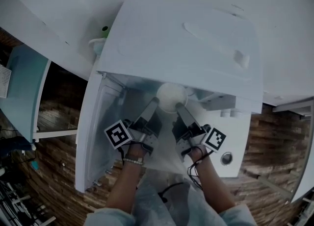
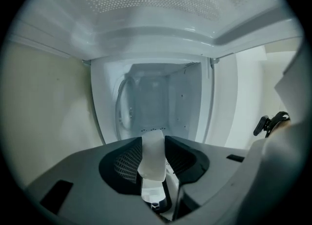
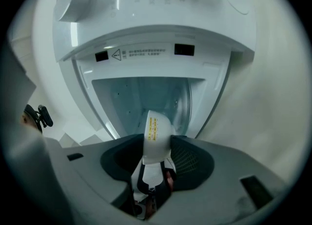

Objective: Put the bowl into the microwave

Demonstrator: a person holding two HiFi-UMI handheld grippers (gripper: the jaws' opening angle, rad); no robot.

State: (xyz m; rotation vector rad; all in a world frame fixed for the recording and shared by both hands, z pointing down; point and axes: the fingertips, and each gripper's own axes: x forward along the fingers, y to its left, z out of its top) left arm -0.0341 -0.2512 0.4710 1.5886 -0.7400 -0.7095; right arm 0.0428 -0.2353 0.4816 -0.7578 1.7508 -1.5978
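- Head view: left tongs (image 1: pixel 156 102) and right tongs (image 1: pixel 178 107) each clamp the bowl (image 1: pixel 171 95) by its rim, on opposite sides, probably to keep it level.
- Microwave (image 1: pixel 186 38) door (image 1: pixel 95 132) open; bowl at its mouth.

A brown wood-plank floor (image 1: pixel 54 171) ran along the near left and right of the scene, with a tangle of dark cables (image 1: pixel 17 198) lying on it at the near-left corner. At the left stood a pale teal cabinet (image 1: pixel 24 83), and a broad white surface (image 1: pixel 59 4) filled the far side. A plain cream wall (image 2: pixel 44 121) showed in both gripper views, and the light was dim and cool.
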